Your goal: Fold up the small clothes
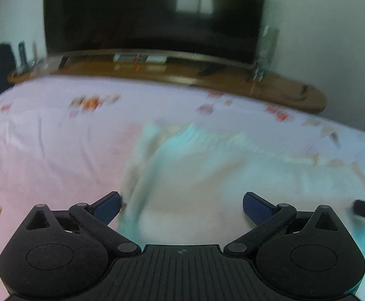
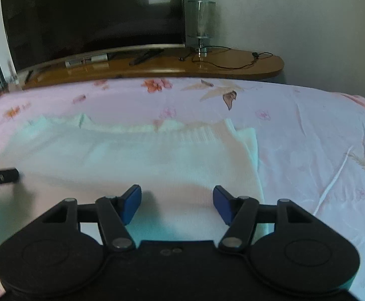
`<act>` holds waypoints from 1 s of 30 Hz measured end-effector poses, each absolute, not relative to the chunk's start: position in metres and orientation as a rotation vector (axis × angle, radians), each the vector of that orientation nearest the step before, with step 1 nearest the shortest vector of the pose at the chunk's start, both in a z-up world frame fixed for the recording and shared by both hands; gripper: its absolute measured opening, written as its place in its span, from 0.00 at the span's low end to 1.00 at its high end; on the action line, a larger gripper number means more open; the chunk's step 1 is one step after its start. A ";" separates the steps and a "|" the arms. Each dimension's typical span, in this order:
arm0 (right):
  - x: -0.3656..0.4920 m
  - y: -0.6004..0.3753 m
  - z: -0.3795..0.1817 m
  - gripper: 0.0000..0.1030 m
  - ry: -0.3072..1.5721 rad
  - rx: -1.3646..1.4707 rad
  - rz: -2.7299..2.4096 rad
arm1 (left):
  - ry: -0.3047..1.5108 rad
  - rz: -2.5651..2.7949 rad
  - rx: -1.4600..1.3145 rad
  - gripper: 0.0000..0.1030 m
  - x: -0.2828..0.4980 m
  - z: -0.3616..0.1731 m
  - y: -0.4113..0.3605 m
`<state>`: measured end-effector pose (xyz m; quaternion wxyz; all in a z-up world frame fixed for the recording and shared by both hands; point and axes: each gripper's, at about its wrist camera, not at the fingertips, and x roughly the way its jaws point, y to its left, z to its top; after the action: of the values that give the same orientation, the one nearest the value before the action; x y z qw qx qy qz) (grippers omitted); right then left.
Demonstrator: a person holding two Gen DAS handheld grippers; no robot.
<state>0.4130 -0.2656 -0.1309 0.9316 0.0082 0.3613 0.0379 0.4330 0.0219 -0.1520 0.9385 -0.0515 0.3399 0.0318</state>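
A pale garment, white with a mint-green tint, lies spread flat on the pink floral bedsheet. Its ribbed band runs along the far edge, and its right side is folded under into a neat straight edge. From the left wrist view the cloth is blurred, with a raised crease at its left edge.

A home bedroom: ahead of the grippers lies a bed with a pink floral sheet, beyond it a wooden shelf carrying a large dark TV and a glass lamp with its cord.
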 end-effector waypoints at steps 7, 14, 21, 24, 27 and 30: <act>0.423 -0.265 -0.120 0.61 0.727 0.027 0.048 | 0.721 -0.059 -0.070 1.00 0.468 -0.148 -0.002; 0.448 -0.276 -0.129 0.60 0.774 0.097 -0.044 | 0.770 -0.011 -0.013 1.00 0.492 -0.183 0.006; 0.468 -0.267 -0.152 0.64 0.817 -0.019 -0.084 | 0.779 -0.001 -0.020 1.00 0.505 -0.186 0.006; 0.471 -0.267 -0.153 0.66 0.824 -0.019 -0.089 | 0.778 -0.007 -0.023 1.00 0.503 -0.186 0.008; 0.467 -0.263 -0.155 0.67 0.809 -0.055 -0.092 | 0.770 -0.018 -0.020 1.00 0.501 -0.186 0.009; 0.465 -0.262 -0.152 0.67 0.812 -0.046 -0.103 | 0.766 -0.017 -0.021 1.00 0.501 -0.184 0.010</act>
<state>0.4650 -0.2621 -0.1524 0.9173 -0.0223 0.3945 -0.0501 0.5006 0.0104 -0.1844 0.9274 -0.0105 0.3738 -0.0081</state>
